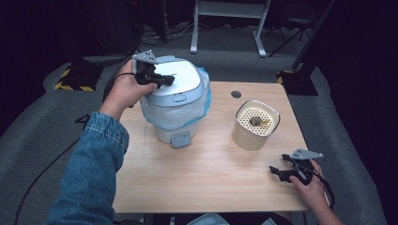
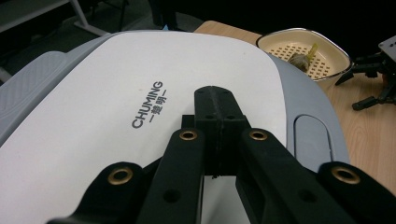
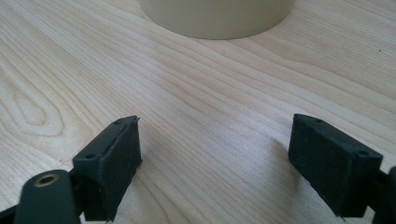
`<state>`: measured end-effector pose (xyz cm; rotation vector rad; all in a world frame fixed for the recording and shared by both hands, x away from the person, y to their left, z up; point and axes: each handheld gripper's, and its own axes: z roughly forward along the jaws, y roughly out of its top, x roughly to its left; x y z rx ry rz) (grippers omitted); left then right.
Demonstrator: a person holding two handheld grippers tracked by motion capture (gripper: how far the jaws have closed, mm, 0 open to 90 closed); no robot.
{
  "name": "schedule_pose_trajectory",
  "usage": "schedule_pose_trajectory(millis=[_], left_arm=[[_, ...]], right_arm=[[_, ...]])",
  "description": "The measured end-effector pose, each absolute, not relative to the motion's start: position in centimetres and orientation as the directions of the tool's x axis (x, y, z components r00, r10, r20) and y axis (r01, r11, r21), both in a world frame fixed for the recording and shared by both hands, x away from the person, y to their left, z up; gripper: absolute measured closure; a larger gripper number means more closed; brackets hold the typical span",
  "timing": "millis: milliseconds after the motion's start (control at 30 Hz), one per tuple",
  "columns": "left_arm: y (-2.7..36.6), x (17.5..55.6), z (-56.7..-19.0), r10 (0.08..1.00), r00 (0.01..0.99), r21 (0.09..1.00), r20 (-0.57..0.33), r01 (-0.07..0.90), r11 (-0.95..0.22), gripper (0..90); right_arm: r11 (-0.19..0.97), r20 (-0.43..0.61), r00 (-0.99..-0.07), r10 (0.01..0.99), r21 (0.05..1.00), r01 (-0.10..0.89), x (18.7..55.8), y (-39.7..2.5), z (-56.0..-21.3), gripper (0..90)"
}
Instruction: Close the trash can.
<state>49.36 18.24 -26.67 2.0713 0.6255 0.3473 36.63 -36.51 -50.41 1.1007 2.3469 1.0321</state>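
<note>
pressing the left gripper [image 1: 159, 79], jaws pressed together, onto the closed white-and-grey plastic bin lid [image 1: 180, 79] at upper centre of the frame, with the right gripper [image 1: 286, 172] spread idle at lower right near the cream perforated strainer tub [image 1: 256, 125], its scrap seemingly not yet dumped.

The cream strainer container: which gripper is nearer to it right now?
Right. The right gripper sits open on the table just in front of the cream container; the left gripper rests shut atop the bin lid.

White lidded bin [image 1: 176, 101] stands closed beside cream strainer-topped container [image 1: 256, 124].
</note>
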Motion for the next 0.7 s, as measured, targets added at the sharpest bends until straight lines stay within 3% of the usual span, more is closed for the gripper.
schedule_pose_trajectory(millis=[367,467,500,567,700], left_arm=[[18.0,49.3,-26.9,0.567,0.824,0.843,0.019,0.291,-0.452,90.0],[17.6,48.9,-26.9,0.605,0.795,0.846,0.053,0.286,-0.45,56.5],[17.6,48.6,-26.7,0.606,0.795,0.859,0.04,0.282,-0.427,50.1],[17.6,47.9,-26.4,0.6,0.8,0.887,0.013,0.268,-0.376,41.7],[17.6,45.6,-25.9,0.569,0.822,0.897,-0.001,0.252,-0.362,37.7]], right_arm=[[0.433,-0.006,-0.638,0.77,0.739,0.516,36.6,-36.5,-50.4,17.3],[0.434,-0.004,-0.64,0.768,0.739,0.516,36.7,-36.5,-50.4,17.2],[0.436,-0.005,-0.642,0.767,0.739,0.514,36.7,-36.5,-50.4,17.2],[0.439,-0.006,-0.648,0.762,0.74,0.51,36.8,-36.5,-50.4,17.1],[0.442,-0.006,-0.651,0.759,0.739,0.509,36.9,-36.5,-50.4,16.9]])
